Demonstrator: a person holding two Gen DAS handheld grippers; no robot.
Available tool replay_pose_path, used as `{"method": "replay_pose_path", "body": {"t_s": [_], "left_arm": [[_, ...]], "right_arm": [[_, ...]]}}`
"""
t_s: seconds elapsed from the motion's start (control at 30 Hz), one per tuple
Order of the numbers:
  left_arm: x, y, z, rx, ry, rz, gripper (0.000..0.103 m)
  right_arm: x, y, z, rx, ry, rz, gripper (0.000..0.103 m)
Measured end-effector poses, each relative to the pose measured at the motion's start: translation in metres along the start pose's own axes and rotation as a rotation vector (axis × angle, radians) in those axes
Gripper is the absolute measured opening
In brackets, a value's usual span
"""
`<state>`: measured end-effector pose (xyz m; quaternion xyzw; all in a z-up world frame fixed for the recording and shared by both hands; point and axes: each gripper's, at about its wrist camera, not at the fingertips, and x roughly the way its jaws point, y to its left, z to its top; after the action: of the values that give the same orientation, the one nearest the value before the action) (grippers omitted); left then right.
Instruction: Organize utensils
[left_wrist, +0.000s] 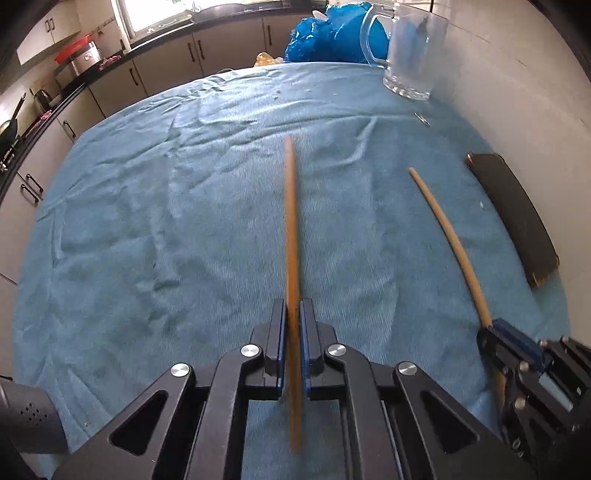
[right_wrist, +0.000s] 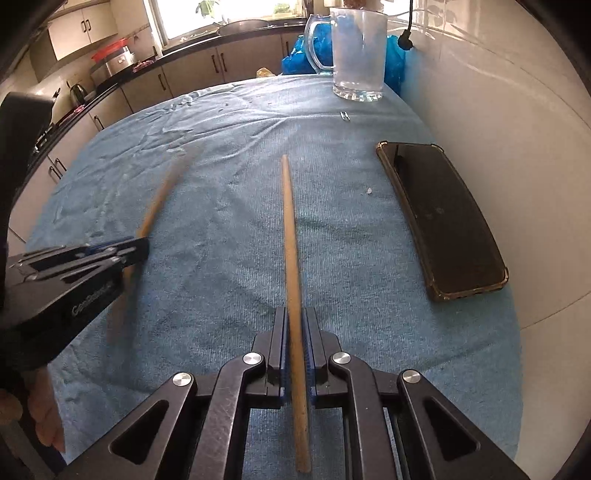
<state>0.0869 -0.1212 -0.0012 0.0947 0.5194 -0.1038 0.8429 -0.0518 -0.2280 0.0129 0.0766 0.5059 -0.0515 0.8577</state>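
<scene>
While both tools are pointing steeply down at the table, each is gripping one stick.
Utensils: two long, thin, round, tan wooden chopsticks; the left chopstick (left_wrist: 291, 236) is blurring in its view, the right chopstick (right_wrist: 291, 243) is showing sharp.
Left gripper (left_wrist: 293, 314): jaws are clamping tight on its stick, which is running forward over the wrinkled blue towel cloth (left_wrist: 166, 221).
Right gripper (right_wrist: 294, 317): pads are pinching the other stick likewise.
Room: open cloth is lying ahead and left; the white tiled wall (right_wrist: 498, 129), a black phone in a clear case (right_wrist: 443, 218) and a clear glass mug (right_wrist: 356, 55) are crowding the right side.
</scene>
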Motion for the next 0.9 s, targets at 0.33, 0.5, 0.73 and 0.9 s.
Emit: {"method": "replay_pose_path", "body": {"t_s": [0.33,0.5,0.73,0.9], "left_arm": [[-0.056,0.037,-0.115,-0.016,0.029,-0.164,0.007],[-0.084,0.052,-0.137,-0.009,0.001,-0.247,0.009],[-0.073,0.052,-0.089,-0.030,-0.064,-0.194,0.033],[-0.032,0.038,-0.055,-0.032,0.006,-0.163,0.033]], "right_arm": [[-0.037,0.004,-0.063,-0.071,0.028,0.035,0.009],[-0.048,0.004,-0.078,-0.107,0.059,0.114,0.048],[-0.035,0.003,-0.036,-0.065,0.029,0.064,0.048],[-0.007,0.011,-0.004,-0.102,0.062,-0.017,0.042]]}}
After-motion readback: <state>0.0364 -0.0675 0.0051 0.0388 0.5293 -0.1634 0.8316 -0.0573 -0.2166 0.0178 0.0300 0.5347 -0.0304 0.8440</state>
